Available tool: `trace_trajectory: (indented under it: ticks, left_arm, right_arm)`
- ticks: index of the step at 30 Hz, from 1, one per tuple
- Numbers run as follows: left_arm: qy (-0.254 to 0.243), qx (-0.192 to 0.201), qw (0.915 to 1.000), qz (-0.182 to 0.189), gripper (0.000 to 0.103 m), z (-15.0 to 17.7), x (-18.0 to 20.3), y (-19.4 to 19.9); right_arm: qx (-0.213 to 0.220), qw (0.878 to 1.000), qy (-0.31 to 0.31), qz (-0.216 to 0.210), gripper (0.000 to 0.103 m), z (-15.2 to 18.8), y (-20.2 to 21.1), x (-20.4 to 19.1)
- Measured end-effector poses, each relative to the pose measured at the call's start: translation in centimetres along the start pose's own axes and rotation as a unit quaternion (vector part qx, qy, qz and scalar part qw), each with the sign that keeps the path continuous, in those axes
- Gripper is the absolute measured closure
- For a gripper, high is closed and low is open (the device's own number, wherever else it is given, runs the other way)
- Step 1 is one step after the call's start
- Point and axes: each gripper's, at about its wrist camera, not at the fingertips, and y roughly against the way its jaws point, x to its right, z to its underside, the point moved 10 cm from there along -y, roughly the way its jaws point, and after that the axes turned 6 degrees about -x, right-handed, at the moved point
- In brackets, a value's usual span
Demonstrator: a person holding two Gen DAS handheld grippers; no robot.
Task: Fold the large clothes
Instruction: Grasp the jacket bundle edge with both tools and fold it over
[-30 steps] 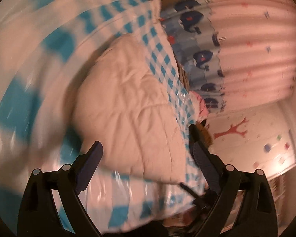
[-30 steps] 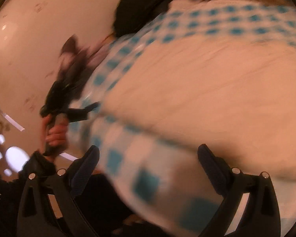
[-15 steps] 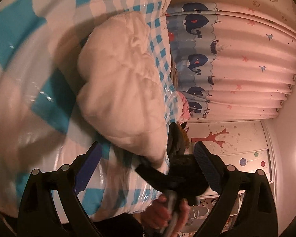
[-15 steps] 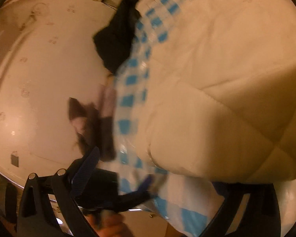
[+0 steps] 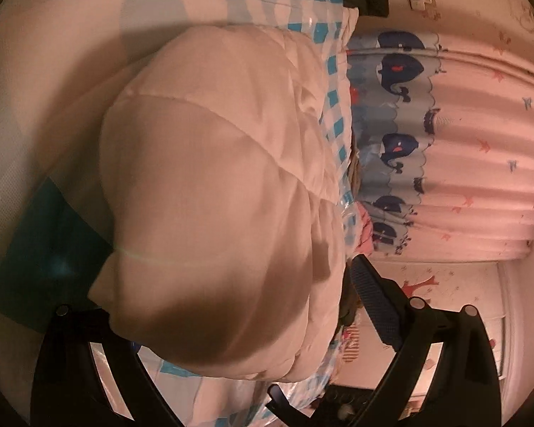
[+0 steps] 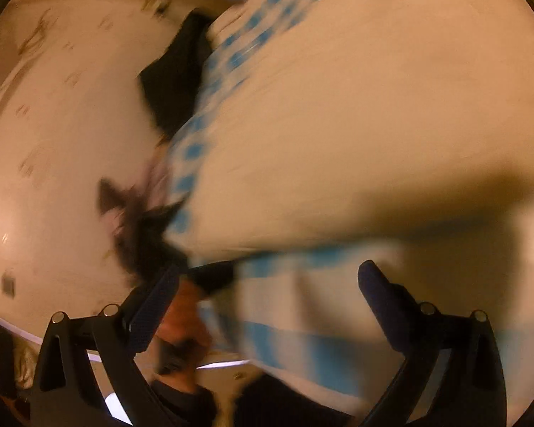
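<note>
Left claw spread round quilted cream coat | right claw released, blurred, seemingly empty

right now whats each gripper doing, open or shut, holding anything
Left gripper: open, jaws spread around the cream quilted coat, not clamped.
Right gripper: open, holding nothing; view blurred.

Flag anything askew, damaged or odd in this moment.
Nothing looks damaged or spilled. The cream quilted coat lies bunched in a puffy mound on the blue-checked cover, not flat. The right wrist view is motion-blurred. Both the left gripper and right gripper are open, holding nothing.
</note>
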Motion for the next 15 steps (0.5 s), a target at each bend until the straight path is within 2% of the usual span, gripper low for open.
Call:
trace_trajectory:
  ticks: [2,5,9,15]
  left_arm:
    - [0.0,-0.001,1.0,-0.007,0.012,-0.2,0.1,-0.2]
    - [0.006,-0.003,0.9999,-0.011,0.012,-0.6,0.1,-0.2]
    - [0.011,-0.005,0.9998,-0.013,0.012,-0.7,-0.1,-0.2]
    - [0.011,-0.01,0.9998,-0.012,0.012,-0.6,-0.3,-0.3]
  right_arm:
    - [0.032,0.998,-0.05,0.01,0.006,-1.0,4.0,4.7]
    - [0.067,0.992,-0.094,-0.04,0.008,-2.9,8.1,7.6]
    - [0.12,0.986,-0.102,-0.05,0.008,-5.7,11.4,8.5]
    - [0.157,0.98,-0.118,-0.045,0.008,-8.0,12.7,10.1]
